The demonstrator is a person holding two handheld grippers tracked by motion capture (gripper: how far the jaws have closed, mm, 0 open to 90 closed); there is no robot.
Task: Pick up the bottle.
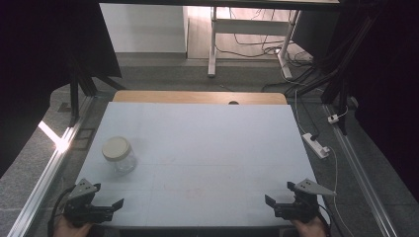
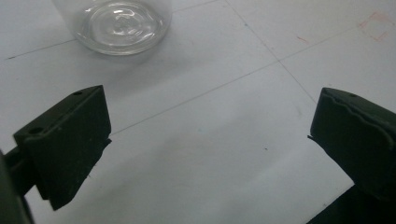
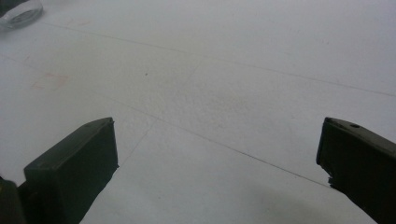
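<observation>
High view: a pale table top (image 1: 197,148) with a wooden strip along its far edge, a jar on the left part and a gripper at each near corner.
Jar: a clear glass jar (image 1: 119,154) with a cream lid, upright on the table's left side, a little ahead of the left gripper and apart from it.
Left gripper: the left gripper (image 1: 107,195) sits at the near left corner in the person's hand, jaws spread wide, nothing between them.
Left gripper view: the two black jaws stand far apart over bare table (image 2: 210,116); the jar's glass base (image 2: 120,23) shows at the top, ahead and off to the left jaw's side, not touched.
Right gripper: the right gripper (image 1: 279,192) is at the near right corner, also held in a hand, jaws wide apart and holding nothing.
Right gripper view: the jaws frame plain table with faint pencil lines (image 3: 224,93); the jar (image 3: 18,13) is at the top left corner, well away.
Floor: a white power strip (image 1: 316,144) lies right of the table.
</observation>
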